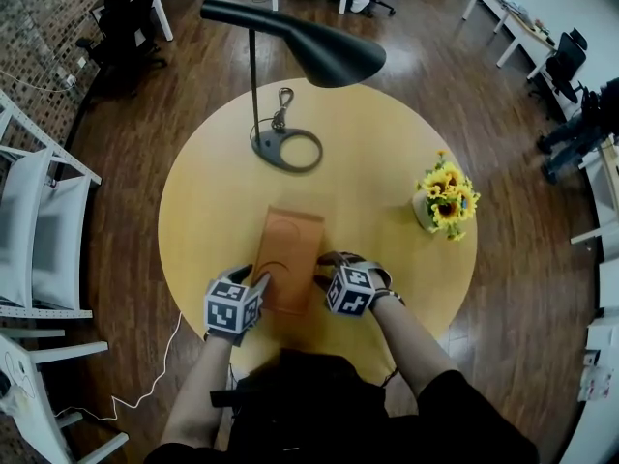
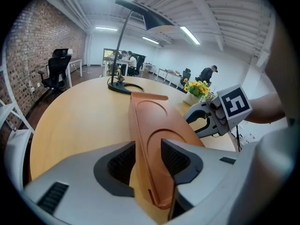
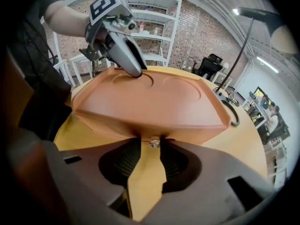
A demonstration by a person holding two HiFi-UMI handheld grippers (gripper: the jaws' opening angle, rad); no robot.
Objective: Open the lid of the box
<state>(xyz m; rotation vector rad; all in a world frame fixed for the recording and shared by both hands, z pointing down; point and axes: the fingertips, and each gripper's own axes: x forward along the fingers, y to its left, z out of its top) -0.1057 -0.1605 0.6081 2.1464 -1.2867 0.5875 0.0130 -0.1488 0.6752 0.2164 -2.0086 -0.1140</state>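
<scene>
A flat orange box [image 1: 290, 254] lies shut on the round wooden table [image 1: 387, 162], just in front of me. My left gripper [image 1: 259, 280] grips the box's near left rim. In the left gripper view one pad [image 2: 176, 158] lies on the lid [image 2: 154, 121] and the other pad [image 2: 119, 163] sits against the outer side. My right gripper [image 1: 322, 264] is at the box's right edge. Its jaws stand open on either side of a small metal clasp [image 3: 153, 143] under the lid's rim [image 3: 150, 125], and the pads do not press on it.
A black desk lamp [image 1: 290, 42] with a ring base [image 1: 287, 150] stands at the far side of the table. A pot of sunflowers [image 1: 447, 199] sits at the right. White chairs [image 1: 39, 230] stand to the left, on the wooden floor.
</scene>
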